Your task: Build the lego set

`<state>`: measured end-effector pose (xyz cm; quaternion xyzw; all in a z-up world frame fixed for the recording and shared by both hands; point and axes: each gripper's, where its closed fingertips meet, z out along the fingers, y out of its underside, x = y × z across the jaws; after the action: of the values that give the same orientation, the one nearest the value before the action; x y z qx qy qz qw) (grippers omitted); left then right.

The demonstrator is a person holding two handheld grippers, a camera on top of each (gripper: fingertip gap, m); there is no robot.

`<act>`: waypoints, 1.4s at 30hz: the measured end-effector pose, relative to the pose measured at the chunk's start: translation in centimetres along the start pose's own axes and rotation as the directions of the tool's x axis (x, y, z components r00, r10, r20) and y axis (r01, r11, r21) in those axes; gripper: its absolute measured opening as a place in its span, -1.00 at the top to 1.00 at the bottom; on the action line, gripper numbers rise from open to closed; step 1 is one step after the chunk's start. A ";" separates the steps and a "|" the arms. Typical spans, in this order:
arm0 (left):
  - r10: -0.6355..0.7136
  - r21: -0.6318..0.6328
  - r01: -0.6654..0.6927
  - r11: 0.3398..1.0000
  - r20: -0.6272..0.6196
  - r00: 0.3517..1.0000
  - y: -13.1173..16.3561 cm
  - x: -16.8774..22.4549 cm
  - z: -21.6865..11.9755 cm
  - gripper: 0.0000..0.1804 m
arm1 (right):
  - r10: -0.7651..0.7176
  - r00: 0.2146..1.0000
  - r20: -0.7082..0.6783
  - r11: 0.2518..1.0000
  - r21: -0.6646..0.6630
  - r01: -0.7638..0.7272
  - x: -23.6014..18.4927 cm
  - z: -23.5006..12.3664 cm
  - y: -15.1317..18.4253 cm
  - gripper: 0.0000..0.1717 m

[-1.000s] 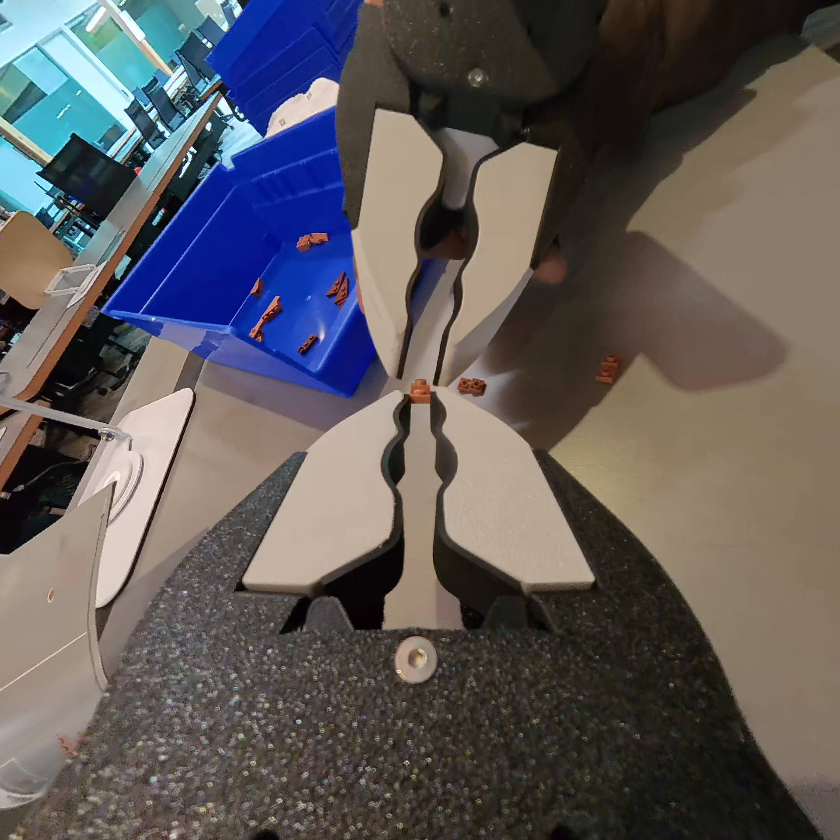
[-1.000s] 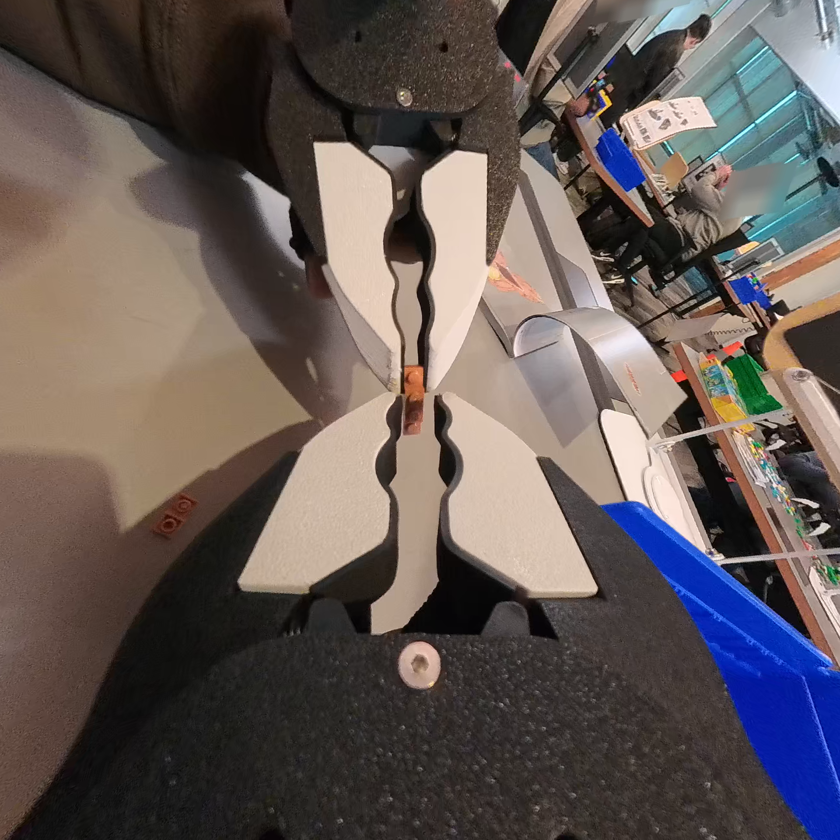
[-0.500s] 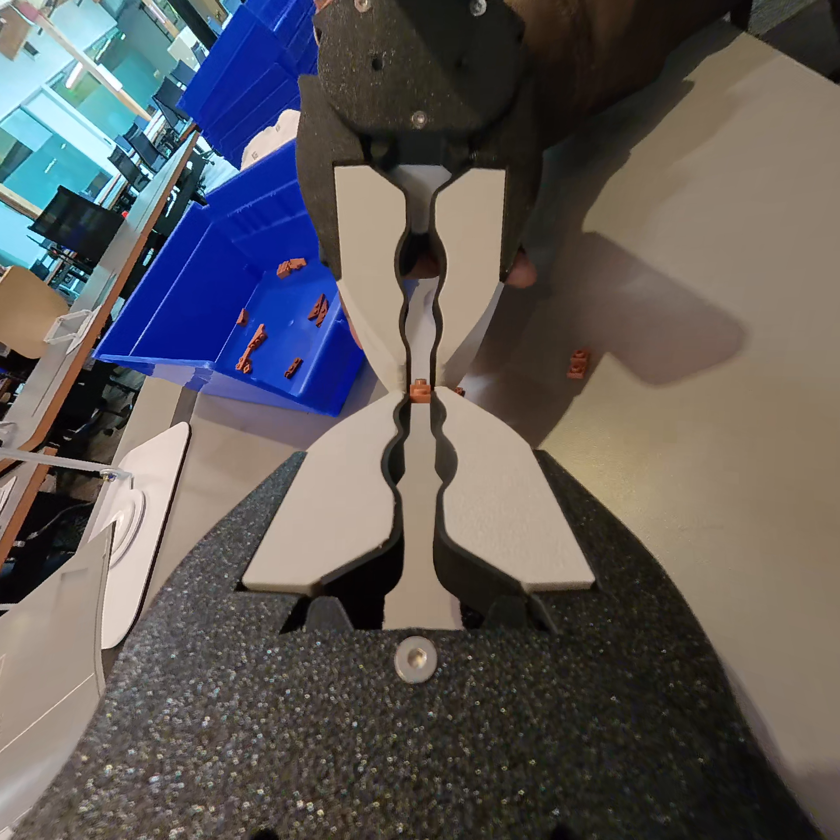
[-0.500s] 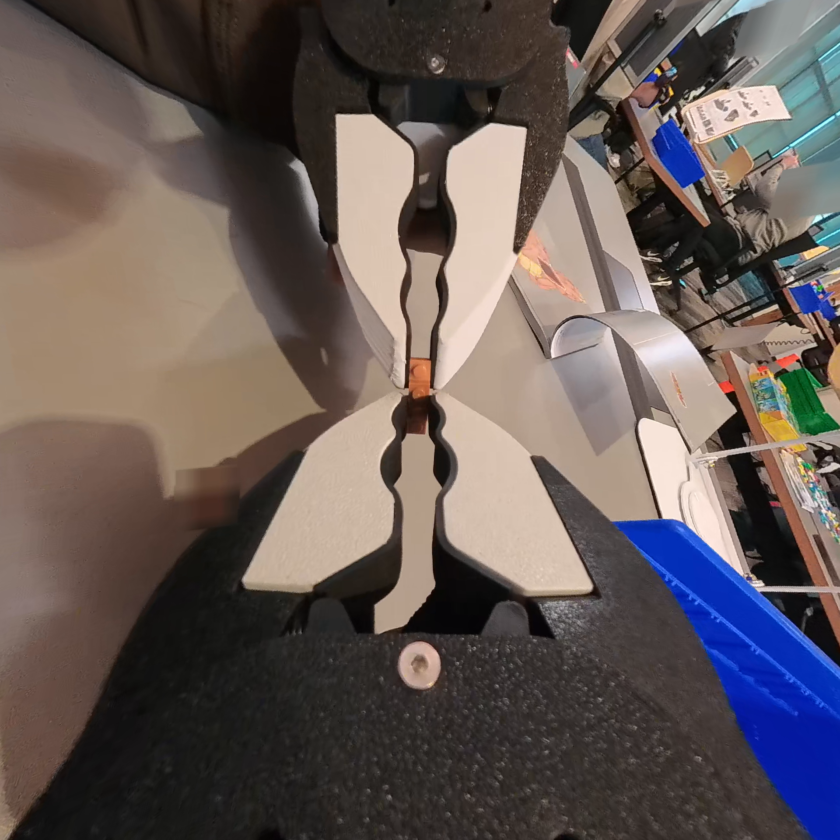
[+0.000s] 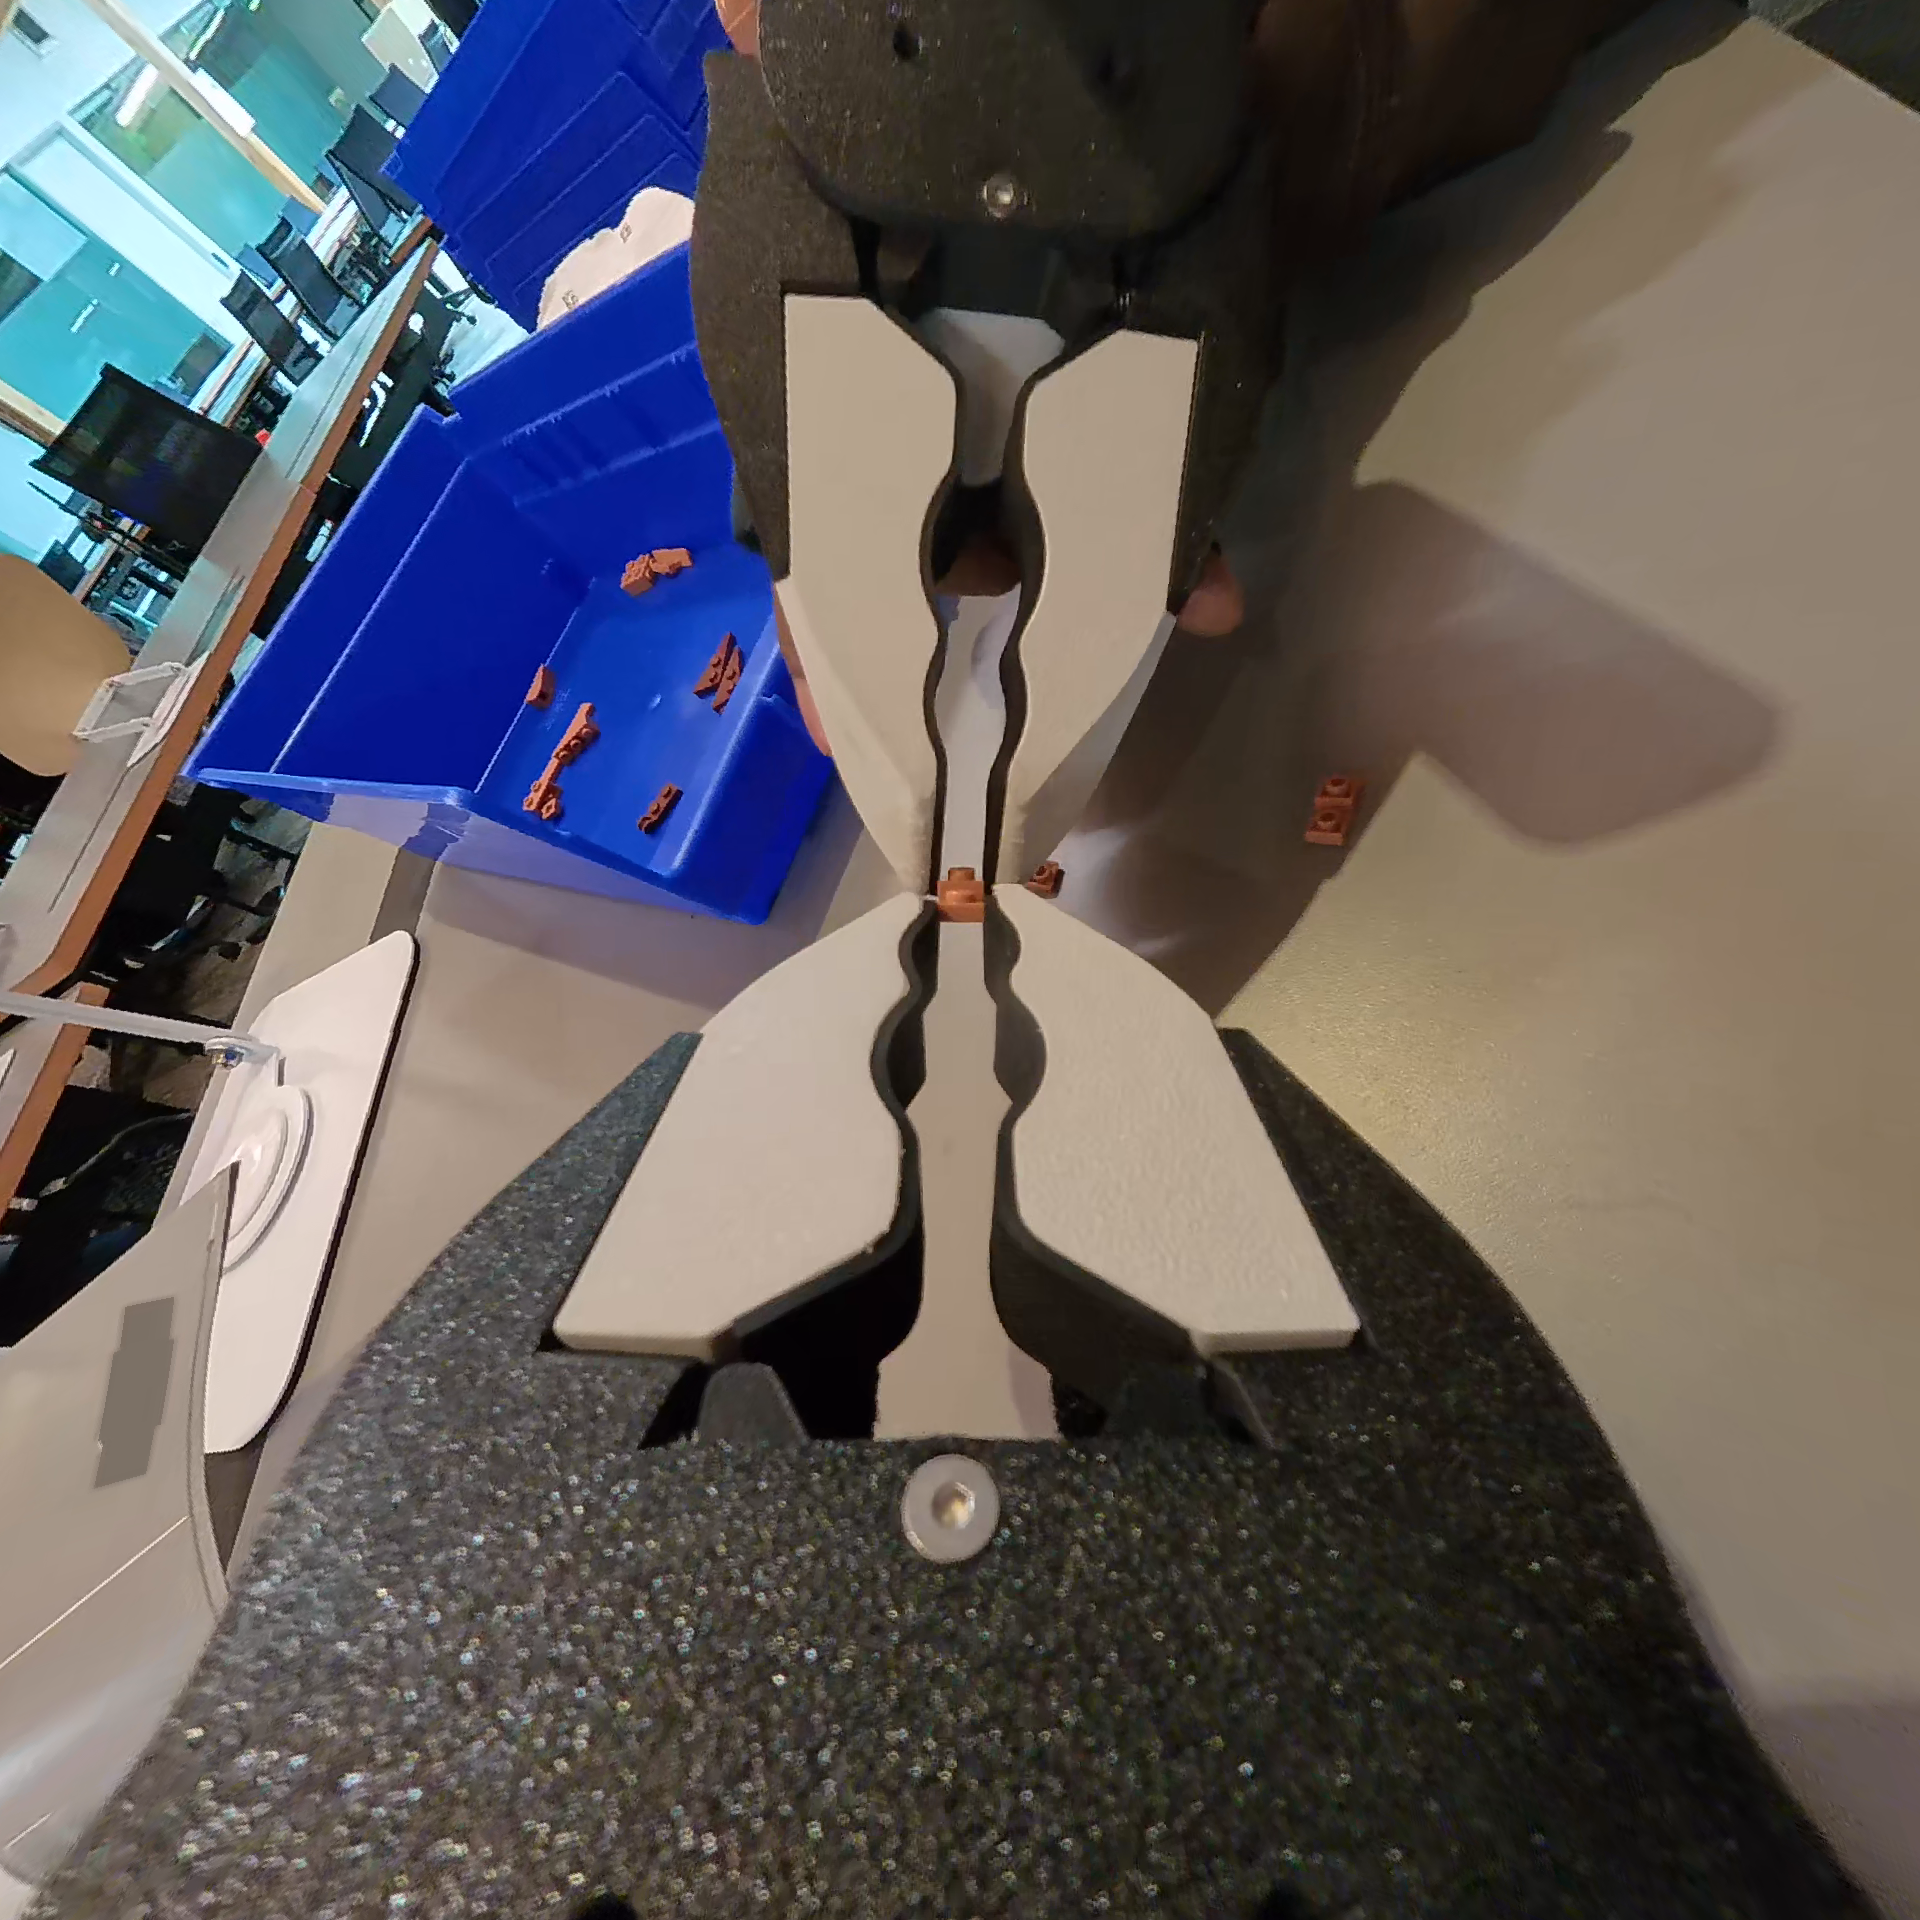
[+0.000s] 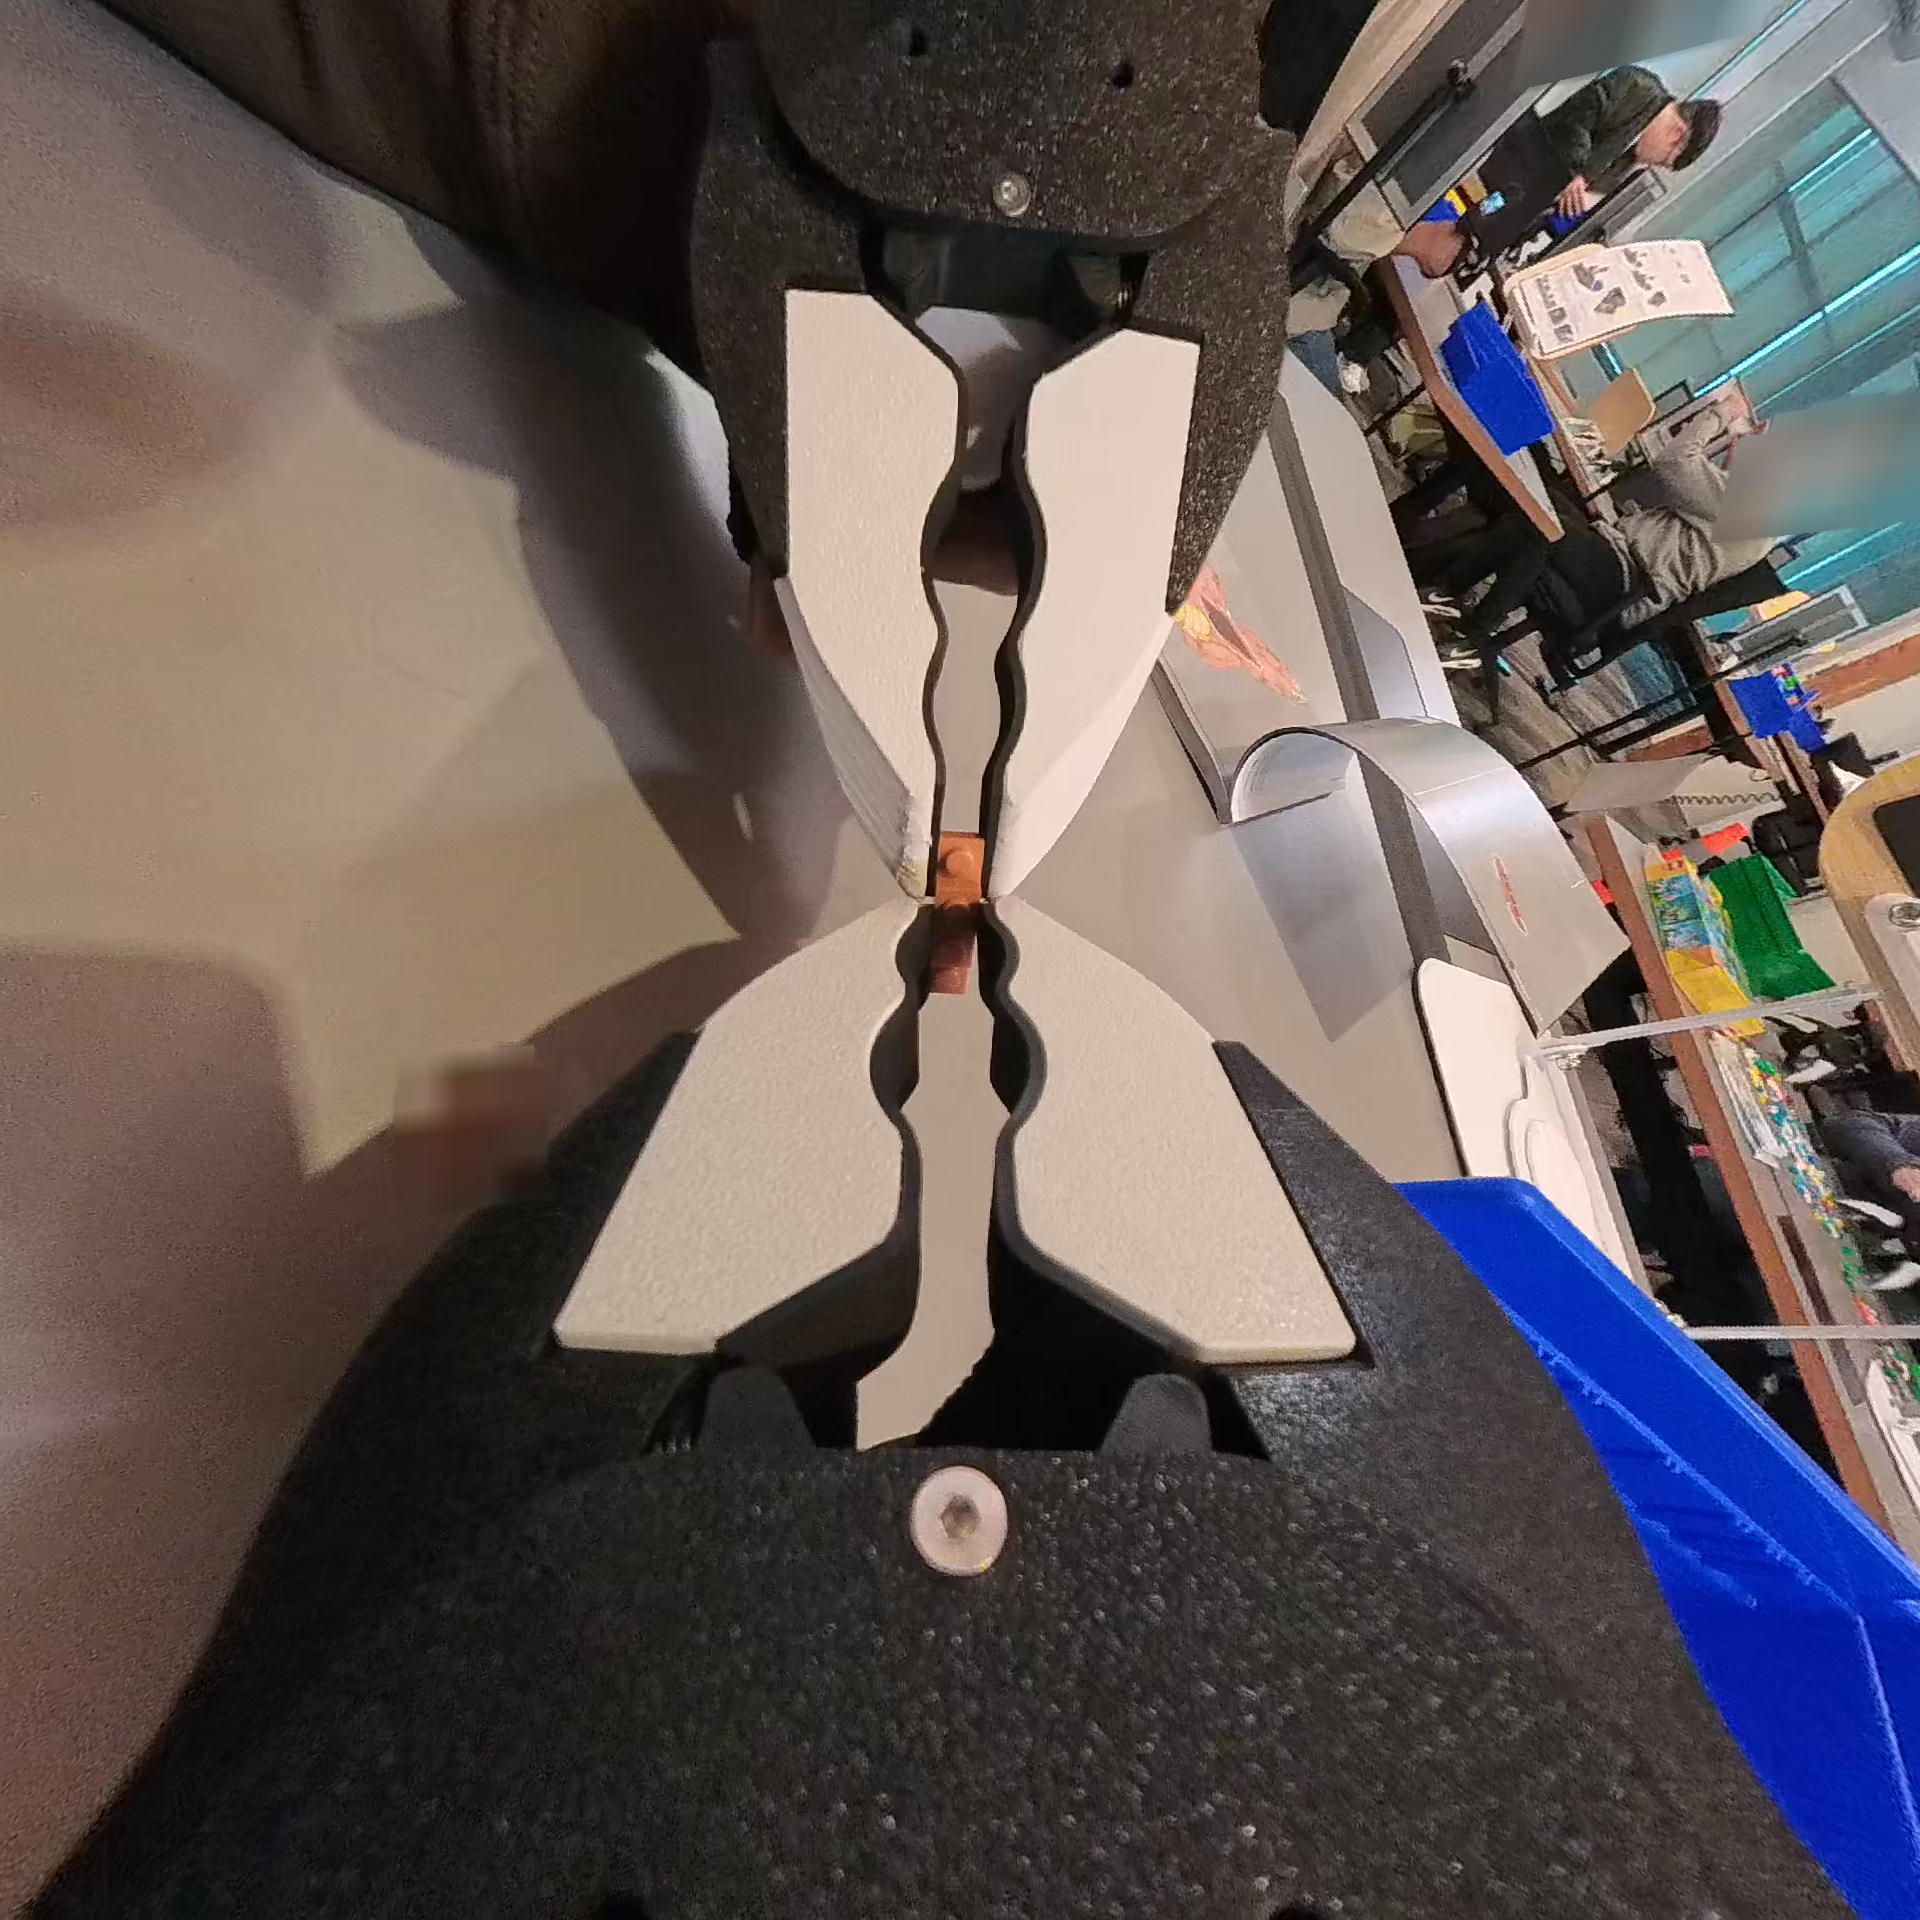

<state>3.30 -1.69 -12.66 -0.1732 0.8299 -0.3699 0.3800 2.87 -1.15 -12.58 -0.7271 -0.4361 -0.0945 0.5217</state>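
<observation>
In the left wrist view my left gripper (image 5: pixel 961 909) is shut on a small reddish-brown studded brick (image 5: pixel 961 897) at its fingertips. My right gripper (image 5: pixel 964 857) comes in from the top and meets it tip to tip above the grey table (image 5: pixel 1558 1143). In the right wrist view my right gripper (image 6: pixel 954 920) is shut on a small brown plate (image 6: pixel 951 964) between its pads. The left gripper (image 6: pixel 958 852) stands opposite with its studded brick (image 6: pixel 958 868) touching the plate's end. A person's sleeve and fingers are behind each far gripper.
A blue bin (image 5: pixel 457 582) with several brown pieces stands at the left; it also shows in the right wrist view (image 6: pixel 1714 1507). Loose brown pieces (image 5: pixel 1333 808) (image 5: pixel 1044 878) lie on the table. A white stand (image 5: pixel 312 1039) and a curved metal sheet (image 6: pixel 1455 831) are nearby. People sit at far desks. The grippers are tip to tip, or close to it.
The right gripper's fingers closed onto the brown plate. Both grippers swung into a straight line, tip to tip, and the two pieces stay together.
</observation>
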 end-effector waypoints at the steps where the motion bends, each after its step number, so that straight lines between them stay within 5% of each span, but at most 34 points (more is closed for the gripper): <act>1: -0.004 0.004 0.004 1.000 0.000 1.000 0.0 0.0 0.0 0.91 | 0.010 1.000 0.001 1.000 0.005 -0.010 0.0 0.0 0.0 0.91; 21: -0.235 0.211 0.246 0.946 -0.079 0.969 -1.9 -1.0 -1.0 0.91 | 0.347 0.932 0.101 0.903 0.231 -0.361 1.2 -1.3 -1.7 0.92; 42: -0.180 0.241 0.178 0.954 -0.015 0.984 -2.6 -1.5 -1.6 0.91 | 0.660 0.655 0.368 0.578 0.308 -0.756 2.0 -1.8 -2.5 0.93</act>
<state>3.09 -1.81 -9.31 -0.2014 0.7585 -0.5003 0.3659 2.81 -1.36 -8.88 -0.7098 -0.1696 0.3012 0.6137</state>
